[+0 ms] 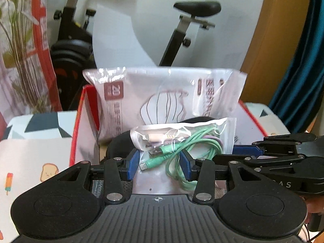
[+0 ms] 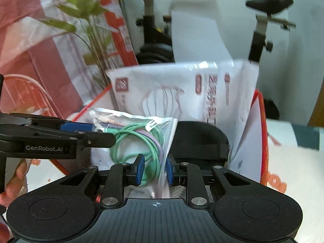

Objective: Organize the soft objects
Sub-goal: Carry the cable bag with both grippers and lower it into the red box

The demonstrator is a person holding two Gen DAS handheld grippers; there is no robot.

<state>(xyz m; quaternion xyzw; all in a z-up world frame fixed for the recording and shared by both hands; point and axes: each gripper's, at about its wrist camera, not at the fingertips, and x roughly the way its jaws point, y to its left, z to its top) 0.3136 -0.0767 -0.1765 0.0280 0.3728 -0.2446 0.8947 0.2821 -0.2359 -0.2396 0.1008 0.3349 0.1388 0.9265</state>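
Clear crinkly plastic is what both tools are dealing with: a small see-through zip bag of coiled green and lilac charging cables [image 1: 182, 143] hangs over the open red-rimmed white box [image 1: 81, 121].

The left gripper [image 1: 161, 165] has its blue pads partly open, one on each side of the bag's lower half; whether they actually press it I cannot tell. The right gripper [image 2: 155, 169] is nearly closed, its blue pads squeezed against the bag's bottom edge, so it seems to carry the weight. In the left wrist view the right gripper's arm lies across the box's right side.

To do this step well, I would keep the pinch on the plastic edge and not on the cable coil, which would slide inside the film. Lower the bag upright into the gap in front of the tall pack, letting only one tool release at a time so it does not flop over the rim.

Already inside the box: a large white plastic pack printed with a face-mask drawing and red labels [image 1: 162, 97], leaning against the far wall, and a black padded strap-like item [image 2: 199, 141] lying low in the middle. The box floor is mostly hidden.
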